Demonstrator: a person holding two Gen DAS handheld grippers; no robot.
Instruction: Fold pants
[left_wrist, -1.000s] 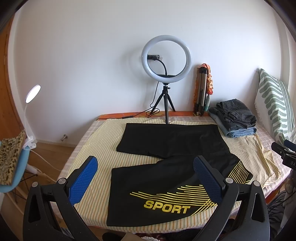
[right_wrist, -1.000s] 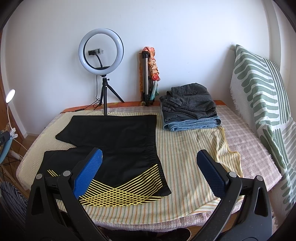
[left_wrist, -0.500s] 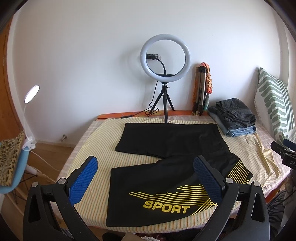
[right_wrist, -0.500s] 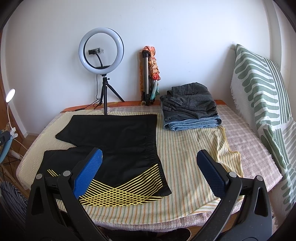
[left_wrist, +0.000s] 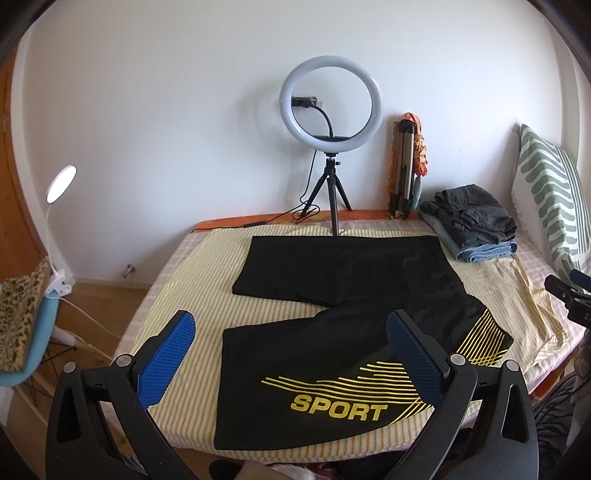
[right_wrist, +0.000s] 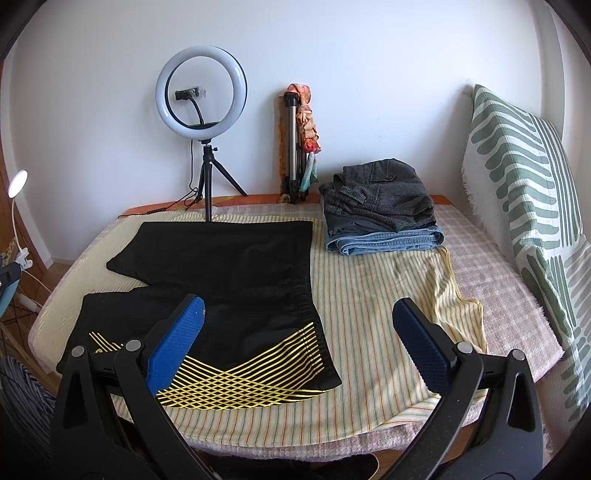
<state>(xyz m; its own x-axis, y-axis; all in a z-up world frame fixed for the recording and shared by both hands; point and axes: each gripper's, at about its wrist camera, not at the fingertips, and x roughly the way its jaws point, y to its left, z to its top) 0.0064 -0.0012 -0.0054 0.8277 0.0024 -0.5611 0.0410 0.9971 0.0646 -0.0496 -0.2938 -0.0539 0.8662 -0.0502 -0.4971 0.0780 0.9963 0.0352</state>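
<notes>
Both tongs, left gripper (left_wrist: 290, 321) and right gripper (right_wrist: 297, 308), hang spread apart above the black pants (left_wrist: 332, 332), touching nothing. Near its hem, the right gripper's finger hides part of the yellow print.

Striped cloth (right_wrist: 369, 314) right of the pants (right_wrist: 236, 273) lies bare, open to a pass; far right a folded stack (right_wrist: 380, 206) blocks the bed's corner; a pillow (right_wrist: 524, 192) walls the right side; a ring light (left_wrist: 330, 158) stands at the far edge, just behind the pants; left strip (left_wrist: 188, 280) bare.
</notes>
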